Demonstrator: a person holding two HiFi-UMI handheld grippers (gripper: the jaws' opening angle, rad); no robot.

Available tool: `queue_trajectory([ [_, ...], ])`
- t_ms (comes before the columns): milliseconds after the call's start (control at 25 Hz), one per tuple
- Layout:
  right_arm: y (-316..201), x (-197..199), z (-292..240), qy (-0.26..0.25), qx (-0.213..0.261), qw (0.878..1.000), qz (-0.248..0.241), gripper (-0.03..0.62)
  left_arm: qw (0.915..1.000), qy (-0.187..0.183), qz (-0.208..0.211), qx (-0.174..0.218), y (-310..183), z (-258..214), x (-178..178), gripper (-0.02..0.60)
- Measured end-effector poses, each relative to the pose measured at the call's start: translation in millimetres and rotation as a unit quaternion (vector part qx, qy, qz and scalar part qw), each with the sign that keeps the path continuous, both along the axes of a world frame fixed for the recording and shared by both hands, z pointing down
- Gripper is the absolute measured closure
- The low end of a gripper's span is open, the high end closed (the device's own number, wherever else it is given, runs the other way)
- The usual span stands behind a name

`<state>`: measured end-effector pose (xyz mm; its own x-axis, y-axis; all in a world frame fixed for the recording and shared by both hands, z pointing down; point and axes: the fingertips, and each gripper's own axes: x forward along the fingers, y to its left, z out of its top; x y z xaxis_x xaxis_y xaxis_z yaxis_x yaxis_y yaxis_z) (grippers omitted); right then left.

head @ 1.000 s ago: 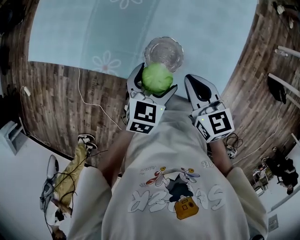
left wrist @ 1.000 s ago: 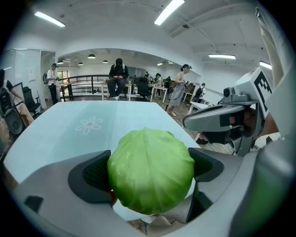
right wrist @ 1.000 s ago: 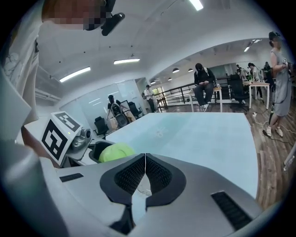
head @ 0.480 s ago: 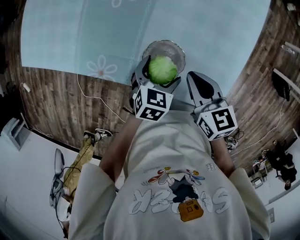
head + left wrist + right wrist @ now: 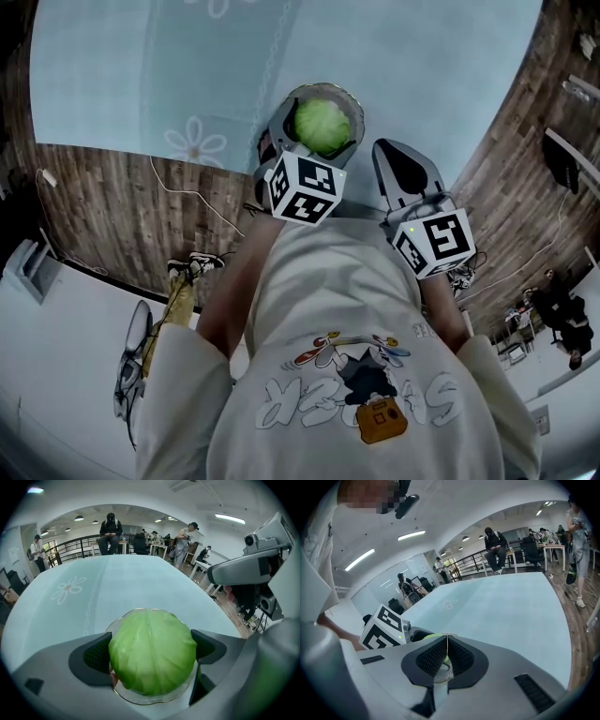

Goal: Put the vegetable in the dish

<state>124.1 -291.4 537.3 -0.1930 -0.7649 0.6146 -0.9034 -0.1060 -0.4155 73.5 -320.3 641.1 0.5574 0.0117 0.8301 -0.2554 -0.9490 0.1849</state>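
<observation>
Left gripper [image 5: 151,651]: cabbage [image 5: 322,125] over dish [image 5: 140,697] by table [image 5: 141,94] edge — maybe touching.

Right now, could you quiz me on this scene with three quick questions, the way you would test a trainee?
1. True or false: the right gripper holds the cabbage.
2. In the left gripper view, what shows right beneath the cabbage? A a dish; B a pan; C a basket.
3. Fill in: the right gripper's jaws are ___.

Key: 1 false, the left gripper is shut on it. 2 A. 3 together, with nothing held between them.
</observation>
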Motion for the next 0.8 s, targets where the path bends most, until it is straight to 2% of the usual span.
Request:
queue_trajectory([
  [240,-5.0,-2.5,-4.0,0.000,0.008,1.000,0.000,0.571,0.9986,0.035,-0.039,-0.002,-18.8,-20.2,8.2,0.054],
  [520,-4.4,-16.7,-17.8,0.011,0.022,1.000,-0.006,0.571,0.9974,0.057,-0.044,0.009,-16.0,-42.2,-2.1,0.073],
  [720,-1.5,-22.8,-30.2,0.017,0.035,0.999,0.003,0.571,0.9965,0.073,-0.041,-0.008,-5.5,-53.6,-14.2,0.077],
  [800,-0.1,-24.7,-36.2,0.023,0.044,0.999,0.005,0.571,0.9960,0.079,-0.043,-0.002,-4.8,-60.3,-18.2,0.082],
])
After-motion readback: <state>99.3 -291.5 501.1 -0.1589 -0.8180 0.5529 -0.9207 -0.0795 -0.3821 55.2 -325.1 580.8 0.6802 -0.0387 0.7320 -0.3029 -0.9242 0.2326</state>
